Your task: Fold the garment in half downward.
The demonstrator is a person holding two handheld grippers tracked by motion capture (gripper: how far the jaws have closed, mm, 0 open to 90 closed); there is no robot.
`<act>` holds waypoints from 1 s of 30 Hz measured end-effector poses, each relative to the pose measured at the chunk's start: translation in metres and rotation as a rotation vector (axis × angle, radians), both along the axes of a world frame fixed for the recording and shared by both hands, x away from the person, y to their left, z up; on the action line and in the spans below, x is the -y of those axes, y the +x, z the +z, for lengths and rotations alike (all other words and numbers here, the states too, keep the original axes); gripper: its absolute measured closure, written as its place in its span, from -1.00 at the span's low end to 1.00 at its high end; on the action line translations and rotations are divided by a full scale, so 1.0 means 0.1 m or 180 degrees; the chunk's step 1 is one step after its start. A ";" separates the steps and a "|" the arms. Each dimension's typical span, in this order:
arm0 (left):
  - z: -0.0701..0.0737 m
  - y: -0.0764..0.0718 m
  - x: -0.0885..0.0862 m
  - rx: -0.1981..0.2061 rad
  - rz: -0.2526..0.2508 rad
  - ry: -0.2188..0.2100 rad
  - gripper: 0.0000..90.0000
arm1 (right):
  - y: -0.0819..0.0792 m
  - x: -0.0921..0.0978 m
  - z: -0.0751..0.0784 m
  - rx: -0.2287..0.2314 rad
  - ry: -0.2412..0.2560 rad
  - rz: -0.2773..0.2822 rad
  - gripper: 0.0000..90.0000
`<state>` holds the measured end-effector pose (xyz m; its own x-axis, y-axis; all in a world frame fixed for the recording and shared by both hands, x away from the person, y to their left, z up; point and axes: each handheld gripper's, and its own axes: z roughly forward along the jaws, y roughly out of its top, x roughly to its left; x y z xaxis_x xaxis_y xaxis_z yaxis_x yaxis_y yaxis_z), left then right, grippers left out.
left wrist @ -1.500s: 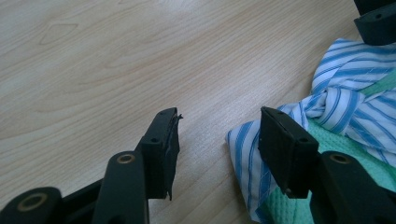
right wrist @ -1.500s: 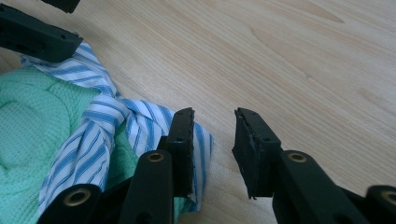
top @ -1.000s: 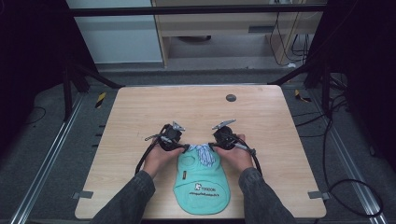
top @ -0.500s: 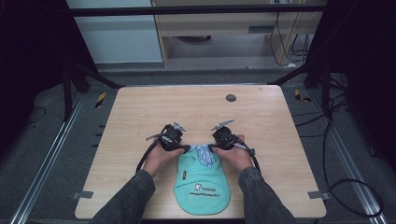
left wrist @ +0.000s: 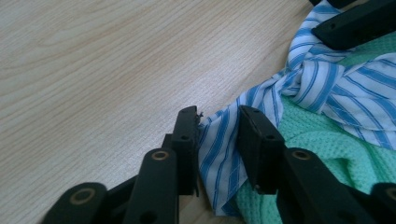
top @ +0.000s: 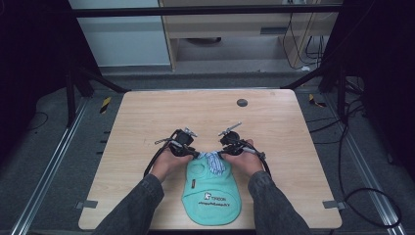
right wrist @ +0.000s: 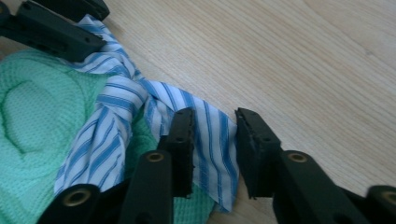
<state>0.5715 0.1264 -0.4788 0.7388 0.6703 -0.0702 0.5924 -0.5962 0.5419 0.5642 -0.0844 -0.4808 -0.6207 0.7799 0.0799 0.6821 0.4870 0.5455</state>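
Barely anything has shifted since a second ago — both hands hold station at the bib's neck. Green bib [top: 211, 195] lies flat at the near edge of the table [top: 147, 117], its striped ties [top: 214, 160] knotted at the top. Left gripper [left wrist: 217, 140] straddles one tie end, jaws apart, not yet clamped; right gripper [right wrist: 214, 142] likewise released around the other — close on both ends squarely, then pull evenly outward.

High view looks down; gripper views — perhaps inches off — share the striped cloth [left wrist: 322, 88].
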 end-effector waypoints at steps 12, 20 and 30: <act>0.00 -0.03 0.02 0.0055 -0.0139 -0.0013 0.86 | -0.03 -0.03 0.02 -0.0027 -0.0021 0.0111 0.83; 0.02 -0.04 0.01 0.0148 -0.0218 0.0010 0.89 | -0.08 0.02 0.07 0.0103 0.0094 0.0148 0.85; 0.25 -0.05 0.01 0.0350 -0.0354 -0.0026 0.90 | -0.21 0.11 0.32 0.0419 0.0230 0.0336 0.85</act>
